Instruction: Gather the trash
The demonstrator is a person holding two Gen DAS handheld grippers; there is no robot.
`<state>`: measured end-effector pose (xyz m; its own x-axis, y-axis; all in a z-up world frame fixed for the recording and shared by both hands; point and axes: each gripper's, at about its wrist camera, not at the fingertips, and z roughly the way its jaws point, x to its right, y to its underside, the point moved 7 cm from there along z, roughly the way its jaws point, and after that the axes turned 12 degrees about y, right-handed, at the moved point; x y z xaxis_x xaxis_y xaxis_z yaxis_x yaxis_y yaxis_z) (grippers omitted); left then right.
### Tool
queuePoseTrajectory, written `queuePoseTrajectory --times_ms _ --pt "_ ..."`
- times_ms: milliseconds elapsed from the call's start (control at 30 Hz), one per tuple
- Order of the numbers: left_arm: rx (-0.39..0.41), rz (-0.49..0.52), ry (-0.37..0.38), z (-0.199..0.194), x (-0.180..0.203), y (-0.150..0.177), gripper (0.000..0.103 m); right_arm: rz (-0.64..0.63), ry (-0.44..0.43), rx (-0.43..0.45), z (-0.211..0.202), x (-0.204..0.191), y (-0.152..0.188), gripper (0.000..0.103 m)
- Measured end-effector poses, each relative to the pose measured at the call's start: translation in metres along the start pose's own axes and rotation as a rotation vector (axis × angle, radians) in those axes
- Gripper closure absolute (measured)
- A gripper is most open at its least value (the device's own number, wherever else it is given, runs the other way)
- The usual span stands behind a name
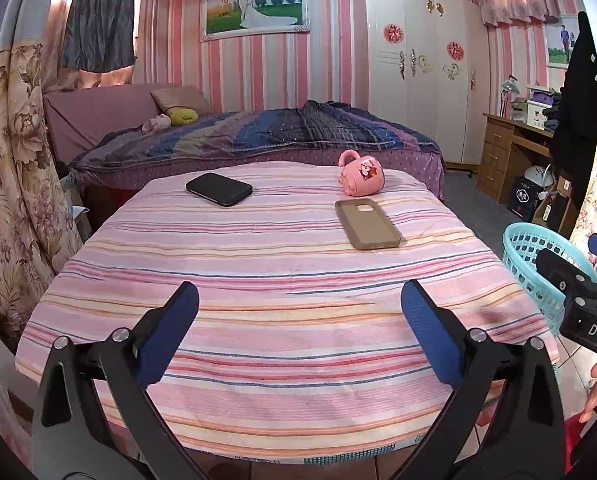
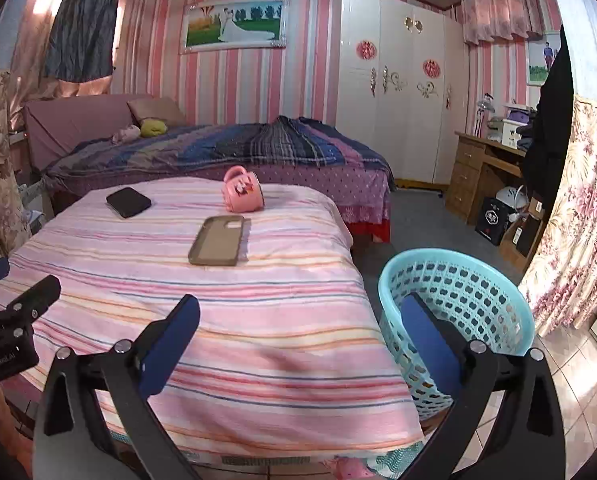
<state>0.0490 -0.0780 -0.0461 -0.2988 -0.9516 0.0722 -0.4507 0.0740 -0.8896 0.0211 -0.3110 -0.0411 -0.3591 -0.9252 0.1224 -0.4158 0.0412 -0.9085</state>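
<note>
A table under a pink striped cloth [image 1: 282, 312] [image 2: 202, 320] carries a black phone-like slab [image 1: 219, 189] [image 2: 128, 201], a tan phone case [image 1: 367, 223] [image 2: 217, 239] and a pink mug lying on its side [image 1: 361, 177] [image 2: 243, 189]. A turquoise lattice basket [image 2: 458, 312] [image 1: 542, 264] stands on the floor at the table's right. My left gripper [image 1: 298, 332] hangs open over the table's near edge, empty. My right gripper [image 2: 298, 336] is open and empty too, straddling the table's right edge and the basket rim.
Behind the table is a bed with a dark striped quilt [image 1: 258, 136]. A white wardrobe [image 1: 418, 72] and a wooden desk [image 1: 506, 148] stand at the right, with boxes on the floor beneath. Floral curtains [image 1: 14, 184] hang at both sides. A hand [image 1: 596, 388] shows at the lower right.
</note>
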Motion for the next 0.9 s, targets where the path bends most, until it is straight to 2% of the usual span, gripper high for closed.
queuePoseTrajectory --times_ms 900 --pt "0.012 0.006 -0.006 0.002 -0.005 -0.003 0.005 -0.014 -0.004 0.052 -0.012 -0.005 -0.010 0.005"
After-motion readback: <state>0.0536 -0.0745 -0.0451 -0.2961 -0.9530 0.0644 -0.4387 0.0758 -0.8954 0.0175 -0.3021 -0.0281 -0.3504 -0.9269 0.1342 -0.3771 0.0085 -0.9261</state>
